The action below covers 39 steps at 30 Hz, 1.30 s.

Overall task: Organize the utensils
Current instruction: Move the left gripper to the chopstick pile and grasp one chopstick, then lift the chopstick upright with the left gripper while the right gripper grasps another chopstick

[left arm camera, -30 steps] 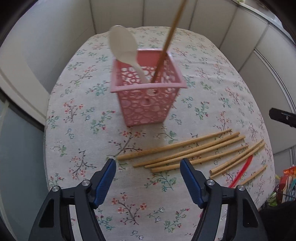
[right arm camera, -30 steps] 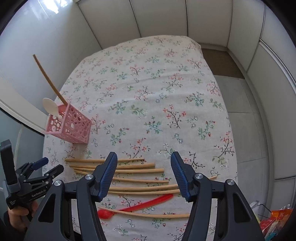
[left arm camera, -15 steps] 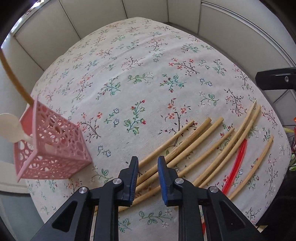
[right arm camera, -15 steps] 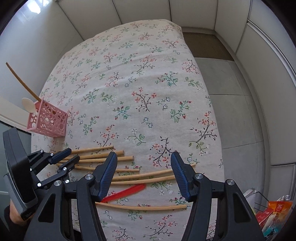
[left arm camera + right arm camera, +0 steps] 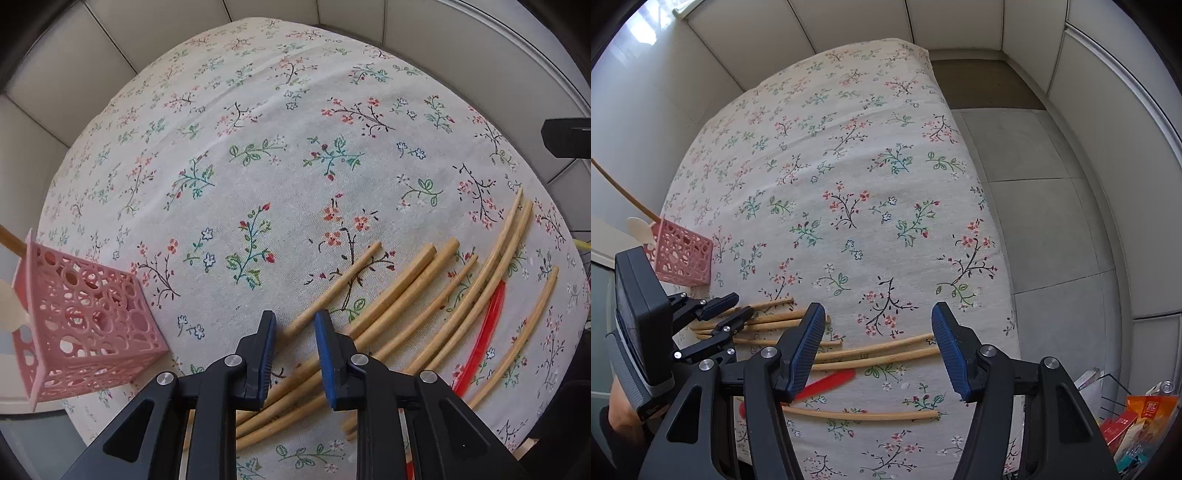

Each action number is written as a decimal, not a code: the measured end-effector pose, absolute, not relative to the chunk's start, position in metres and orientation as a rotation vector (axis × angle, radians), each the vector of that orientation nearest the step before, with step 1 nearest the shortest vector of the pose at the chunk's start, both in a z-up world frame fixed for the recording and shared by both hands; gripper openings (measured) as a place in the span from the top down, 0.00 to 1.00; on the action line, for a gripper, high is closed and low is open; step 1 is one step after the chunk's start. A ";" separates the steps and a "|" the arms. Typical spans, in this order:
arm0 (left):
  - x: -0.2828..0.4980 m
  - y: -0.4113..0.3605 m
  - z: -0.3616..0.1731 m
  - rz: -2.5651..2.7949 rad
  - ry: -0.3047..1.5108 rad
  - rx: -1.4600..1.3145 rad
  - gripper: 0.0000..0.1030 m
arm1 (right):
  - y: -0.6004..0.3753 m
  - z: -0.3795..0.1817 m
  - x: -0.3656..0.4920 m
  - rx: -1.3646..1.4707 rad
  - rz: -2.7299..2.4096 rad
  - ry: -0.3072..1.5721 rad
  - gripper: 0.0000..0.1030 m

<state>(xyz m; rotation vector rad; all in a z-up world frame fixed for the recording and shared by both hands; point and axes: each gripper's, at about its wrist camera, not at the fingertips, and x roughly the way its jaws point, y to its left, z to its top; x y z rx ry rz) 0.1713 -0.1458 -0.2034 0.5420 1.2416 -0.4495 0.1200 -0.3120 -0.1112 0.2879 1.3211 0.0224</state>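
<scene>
Your left gripper (image 5: 293,341), jaws narrowed but gripping nothing, hovers over the chopsticks (image 5: 402,295) beside the pink basket (image 5: 86,325). Your right gripper (image 5: 879,345) waits open. Next, I'd judge: lower and pinch one.

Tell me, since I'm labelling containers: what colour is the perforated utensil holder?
Pink; the utensil holder shows best in the left wrist view.

Chopsticks (image 5: 417,291) on tablecloth (image 5: 295,147), right of basket (image 5: 81,321); spoon (image 5: 9,306) in basket.
</scene>
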 end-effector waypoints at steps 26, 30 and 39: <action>0.188 -0.138 -0.178 -0.393 1.154 0.355 0.96 | -0.302 -0.133 0.124 0.330 0.023 1.400 0.39; 0.198 -0.146 -0.197 -0.390 1.205 0.378 0.86 | -0.298 -0.133 0.126 0.334 0.030 1.405 0.39; 0.212 -0.146 -0.204 -0.376 1.234 0.323 0.89 | -0.300 -0.143 0.131 0.350 0.024 1.434 0.39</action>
